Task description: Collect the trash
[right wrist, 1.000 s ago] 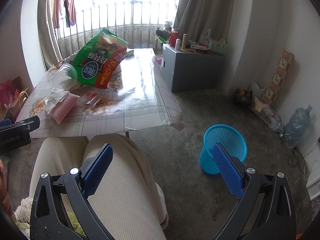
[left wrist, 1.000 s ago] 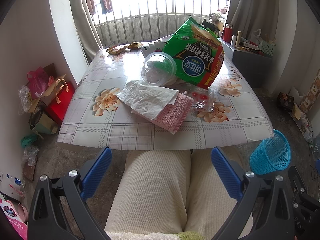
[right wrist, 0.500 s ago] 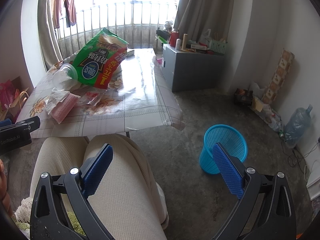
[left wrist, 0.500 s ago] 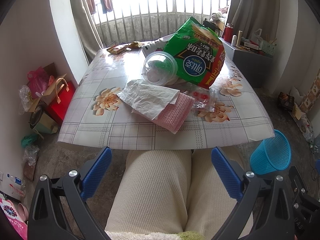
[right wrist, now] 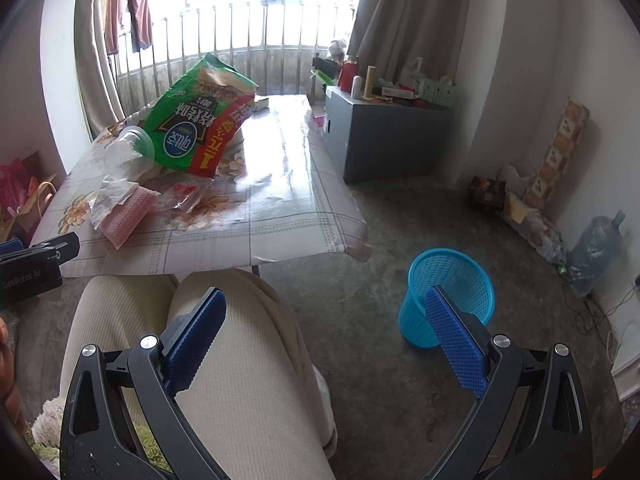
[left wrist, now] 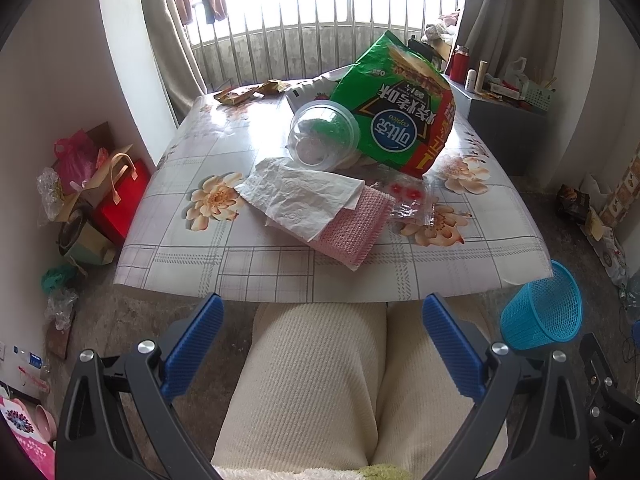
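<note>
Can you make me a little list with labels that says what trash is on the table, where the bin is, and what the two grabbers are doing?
trash on table: green snack bag, clear plastic cup on its side, crumpled white paper, pink mesh cloth, small clear wrapper
table: floral cloth
bin: blue basket on the floor, right of the table
left gripper: jaws open, holding nothing, over the person's lap
right gripper: jaws open, holding nothing
</note>
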